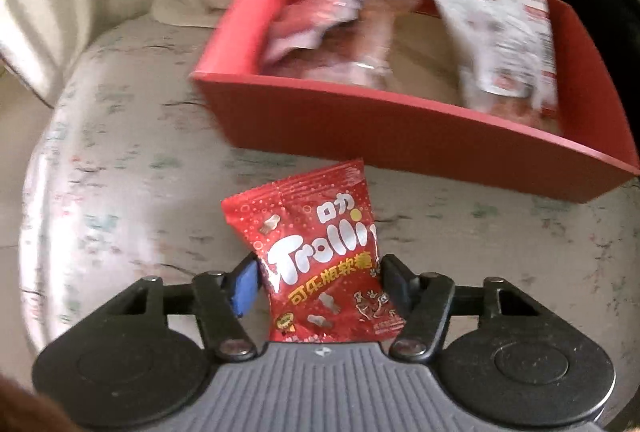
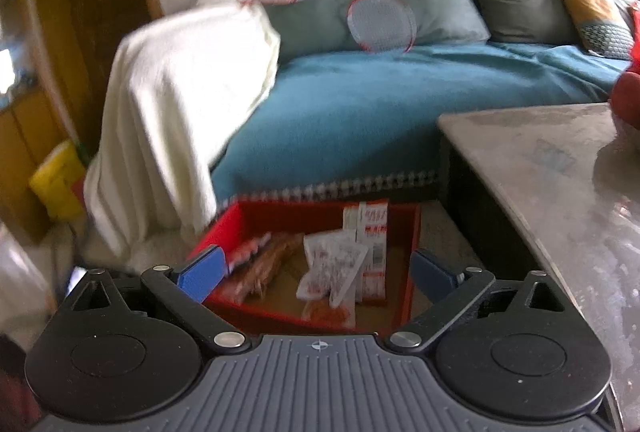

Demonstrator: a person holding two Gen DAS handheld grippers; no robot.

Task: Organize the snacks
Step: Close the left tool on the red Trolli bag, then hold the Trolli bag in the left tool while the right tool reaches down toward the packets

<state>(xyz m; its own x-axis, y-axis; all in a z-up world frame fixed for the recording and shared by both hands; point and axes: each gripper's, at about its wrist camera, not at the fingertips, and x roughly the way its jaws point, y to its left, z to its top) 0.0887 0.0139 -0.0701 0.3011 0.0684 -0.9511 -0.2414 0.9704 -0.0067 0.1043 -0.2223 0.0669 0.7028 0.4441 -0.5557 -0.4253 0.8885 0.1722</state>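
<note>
Between the left gripper's (image 1: 320, 280) two pads sits a red candy bag (image 1: 320, 256) — pinched from both sides, upright, its lower edge against the gripper body. Just beyond the bag's top edge stands a red box (image 1: 400, 123) on a pale mottled table (image 1: 120, 159), with blurred snack packets (image 1: 504, 47) inside. Right gripper (image 2: 316, 272) — pads spread wide, nothing between them, hanging above the same box (image 2: 412, 272); packets (image 2: 332, 268) lie below and ahead of its tips.

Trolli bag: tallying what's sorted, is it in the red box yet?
Out. The Trolli bag sits between the left tongs, short of the red box.
</note>
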